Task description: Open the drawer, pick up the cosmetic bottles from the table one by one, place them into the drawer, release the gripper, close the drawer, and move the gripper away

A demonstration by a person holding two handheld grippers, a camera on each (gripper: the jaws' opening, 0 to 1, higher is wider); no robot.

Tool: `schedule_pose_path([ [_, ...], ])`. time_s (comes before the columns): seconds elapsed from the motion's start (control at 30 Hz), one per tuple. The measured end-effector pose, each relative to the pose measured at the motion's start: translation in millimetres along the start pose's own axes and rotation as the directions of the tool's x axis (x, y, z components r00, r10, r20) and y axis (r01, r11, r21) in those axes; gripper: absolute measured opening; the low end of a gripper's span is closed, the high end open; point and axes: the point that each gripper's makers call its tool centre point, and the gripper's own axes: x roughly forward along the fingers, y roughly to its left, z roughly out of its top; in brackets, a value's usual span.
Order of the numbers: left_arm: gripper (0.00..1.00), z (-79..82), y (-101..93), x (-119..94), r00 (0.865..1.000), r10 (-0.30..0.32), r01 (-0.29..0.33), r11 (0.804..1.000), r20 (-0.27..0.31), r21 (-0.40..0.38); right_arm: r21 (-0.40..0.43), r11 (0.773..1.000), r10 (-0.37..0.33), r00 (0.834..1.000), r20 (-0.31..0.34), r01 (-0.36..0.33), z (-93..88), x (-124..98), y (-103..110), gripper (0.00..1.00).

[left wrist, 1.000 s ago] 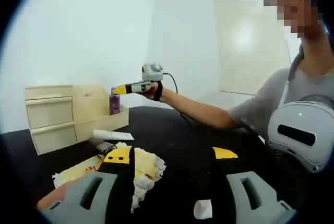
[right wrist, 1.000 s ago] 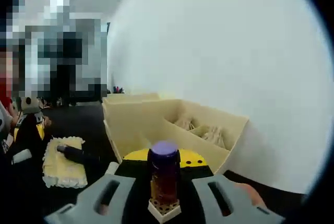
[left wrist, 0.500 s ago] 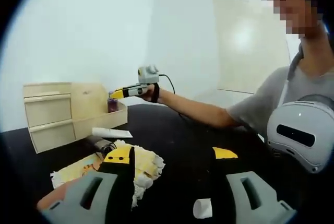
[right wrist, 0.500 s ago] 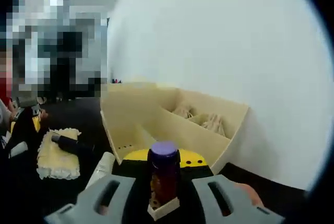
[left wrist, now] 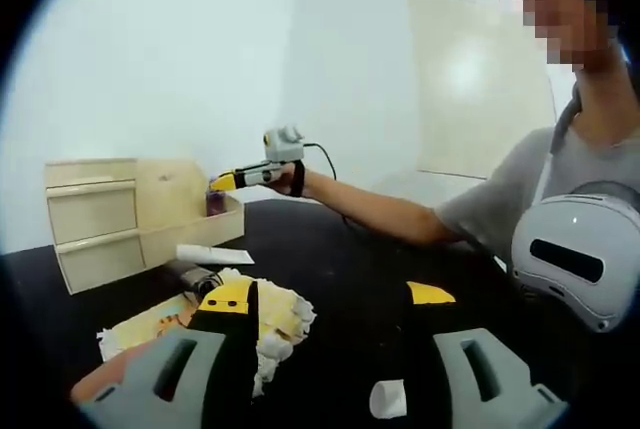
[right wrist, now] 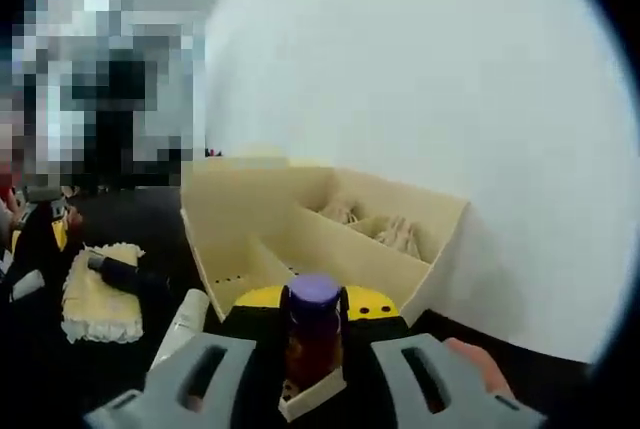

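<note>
You held the bottle (right wrist: 313,334) upright, clamped in your right gripper (right wrist: 312,369), just before the organizer (right wrist: 300,239), whose open tray lay straight ahead.

A plain staged lab: bare white walls (left wrist: 180,49), a black table (left wrist: 340,269), and a small wooden drawer unit (left wrist: 100,224).

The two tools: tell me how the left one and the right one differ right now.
The right tool is shut on the purple-capped bottle; the left tool is open and holds nothing. The right tool is raised over the wooden organizer, while the left tool sits low over the black table near the yellow cloth. Both have grey jaws with yellow markings.
</note>
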Motion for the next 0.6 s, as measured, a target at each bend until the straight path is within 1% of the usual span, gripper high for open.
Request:
schedule_pose_path([
  [0.13, 0.52, 1.1, 1.5, -2, 1.0, 0.002, -0.002, 1.0, 0.002, 0.001, -0.002, 1.0, -0.002, 1.0, -0.001, 0.002, 1.5, 0, -1, 0.23],
  [0.27, 0.52, 3.4, 3.4, -5, 1.0, 0.005, -0.005, 1.0, 0.007, 0.003, -0.004, 1.0, -0.023, 1.0, 0.011, 0.023, 7.0, -3, -6, 0.24],
  [0.37, 0.52, 3.3, 2.3, -4, 1.0, 0.007, -0.007, 1.0, 0.009, 0.005, 0.012, 0.999, -0.046, 0.998, 0.051, 0.046, 18.9, -9, -12, 0.24],
  [0.43, 0.52, 4.0, 1.5, -3, 1.0, 0.008, -0.008, 1.0, 0.012, 0.007, 0.037, 0.998, -0.057, 0.994, 0.098, 0.054, 31.5, -15, -15, 0.24],
  [0.5, 0.52, 4.9, 1.9, -3, 1.0, 0.011, -0.011, 1.0, 0.016, 0.009, 0.066, 0.997, -0.042, 0.988, 0.149, 0.033, 45.1, -20, -11, 0.24],
  [0.53, 0.52, 5.3, 2.4, -4, 1.0, 0.013, -0.013, 1.0, 0.017, 0.011, 0.071, 0.997, -0.035, 0.986, 0.165, 0.024, 50.3, -23, -10, 0.24],
  [0.6, 0.52, 7.7, 5.7, -7, 1.0, 0.018, -0.019, 1.0, 0.023, 0.01, 0.067, 0.998, -0.032, 0.984, 0.174, 0.02, 57.6, -27, -12, 0.24],
])
